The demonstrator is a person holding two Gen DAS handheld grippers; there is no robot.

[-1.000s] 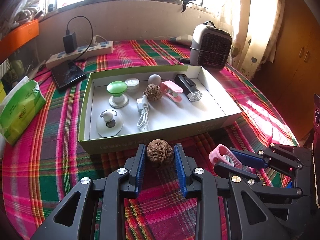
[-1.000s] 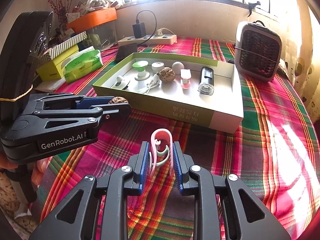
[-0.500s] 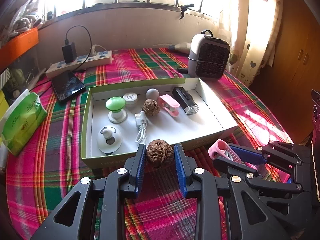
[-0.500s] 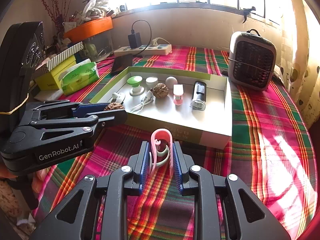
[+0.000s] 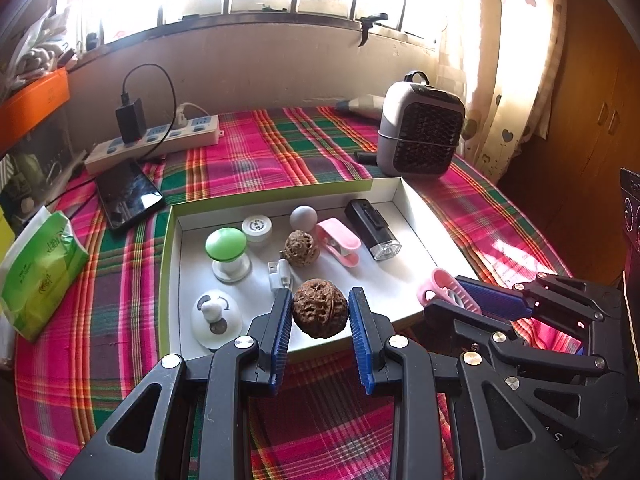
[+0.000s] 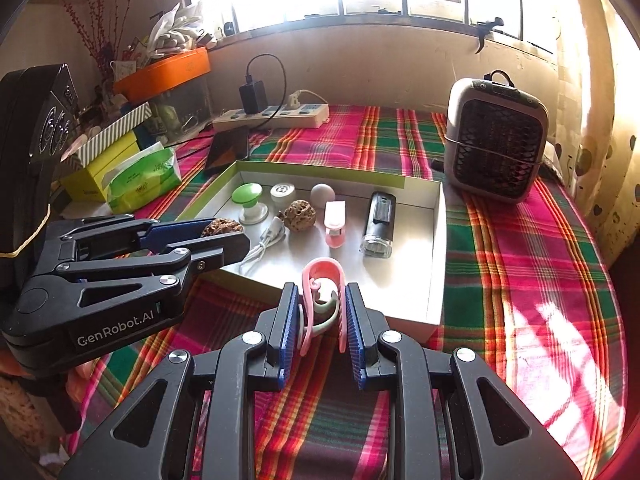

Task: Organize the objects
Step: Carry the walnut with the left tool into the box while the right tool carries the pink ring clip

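Because the brown, deeply wrinkled walnut is hard, light and round, it looks safest pinched across its widest part, as the left hand-held gripper has it now, clamped between blue ribbed pads above the near edge of the green-rimmed white cardboard box. Beside it, the right hand-held gripper is nearly closed on a springy pink plastic clip, likely bendable, over the plaid-covered desk.

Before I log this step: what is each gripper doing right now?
Left gripper: closed on the walnut.
Right gripper: closed on the pink clip.
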